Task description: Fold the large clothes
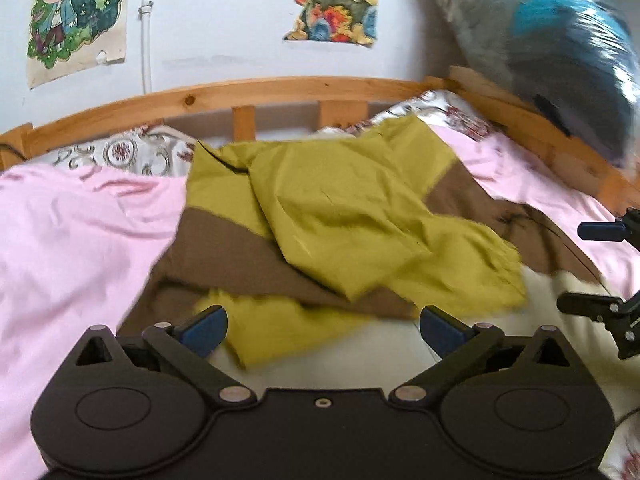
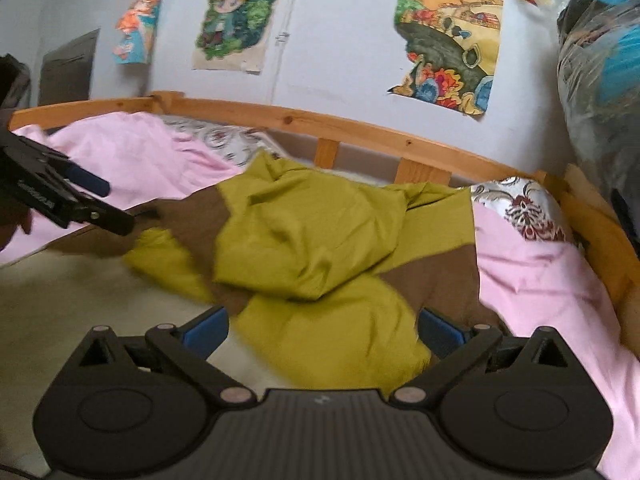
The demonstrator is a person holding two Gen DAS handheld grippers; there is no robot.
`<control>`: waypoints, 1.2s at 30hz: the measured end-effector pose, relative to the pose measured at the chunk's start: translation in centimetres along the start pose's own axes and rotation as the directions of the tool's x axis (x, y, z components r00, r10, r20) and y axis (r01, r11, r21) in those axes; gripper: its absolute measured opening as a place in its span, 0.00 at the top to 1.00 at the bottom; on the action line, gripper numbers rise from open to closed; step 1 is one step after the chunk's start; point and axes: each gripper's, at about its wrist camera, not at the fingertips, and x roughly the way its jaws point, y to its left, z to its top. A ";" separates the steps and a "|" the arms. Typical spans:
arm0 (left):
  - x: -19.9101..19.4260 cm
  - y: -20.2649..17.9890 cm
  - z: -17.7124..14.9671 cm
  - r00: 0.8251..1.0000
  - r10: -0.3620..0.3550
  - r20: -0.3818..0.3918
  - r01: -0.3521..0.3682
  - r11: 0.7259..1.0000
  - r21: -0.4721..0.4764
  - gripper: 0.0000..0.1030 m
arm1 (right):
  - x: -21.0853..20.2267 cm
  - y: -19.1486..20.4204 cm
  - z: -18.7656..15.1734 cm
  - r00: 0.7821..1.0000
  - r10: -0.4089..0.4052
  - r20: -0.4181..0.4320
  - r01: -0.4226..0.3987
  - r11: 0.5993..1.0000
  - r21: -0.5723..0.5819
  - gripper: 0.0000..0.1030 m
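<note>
Ahead of both grippers, the garment (image 1: 340, 216) lies crumpled on the bed (image 1: 72, 240), olive folds over brown. Left gripper (image 1: 322, 330) and right gripper (image 2: 322, 332) hover spread wide, holding nothing, probably poised to catch its near edge.

garment (image 1: 344, 216) on bed (image 1: 80, 220), rail (image 1: 280, 88) behind

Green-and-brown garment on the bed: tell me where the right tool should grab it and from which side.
Grip the loose green flap nearest the right tool, coming in low from the near side. It lies bunched just ahead of the open jaws, while the rest of the garment is crumpled further back.
</note>
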 end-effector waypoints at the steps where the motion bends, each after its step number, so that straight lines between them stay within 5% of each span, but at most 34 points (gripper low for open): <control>1: -0.9 -0.6 -0.8 1.000 -0.006 -0.010 0.006 1.000 0.002 0.01 | -1.1 0.5 -0.3 1.000 0.015 -0.014 -0.015 1.000 -0.010 0.00; 9: -4.7 -3.6 -6.3 0.985 -0.113 -0.134 0.121 0.991 0.056 0.01 | -9.1 6.6 -4.5 0.988 0.122 -0.097 -0.141 0.966 -0.216 0.00; 15: -5.1 -4.9 -8.3 0.959 -0.213 -0.185 0.234 0.967 0.098 0.01 | -8.1 9.0 -6.5 0.966 0.135 -0.221 -0.200 0.932 -0.301 0.00; 23: -4.8 -6.4 -9.5 0.928 -0.280 -0.245 0.320 0.937 0.141 0.01 | -6.0 8.1 -7.4 0.955 0.131 -0.266 -0.204 0.941 -0.270 0.00; 29: -4.7 -7.5 -9.5 0.935 -0.245 -0.254 0.305 0.924 0.229 0.01 | -6.6 6.0 -6.4 0.977 0.127 -0.170 -0.155 0.974 -0.164 0.00; 32: -4.1 -7.9 -9.3 0.951 -0.165 -0.260 0.239 0.929 0.284 0.01 | -6.9 5.4 -5.8 0.983 0.123 -0.137 -0.141 0.982 -0.129 0.00; 36: -4.0 -7.3 -8.3 0.954 -0.157 -0.254 0.225 0.938 0.263 0.02 | -7.0 4.6 -5.4 0.986 0.121 -0.112 -0.131 0.988 -0.085 0.00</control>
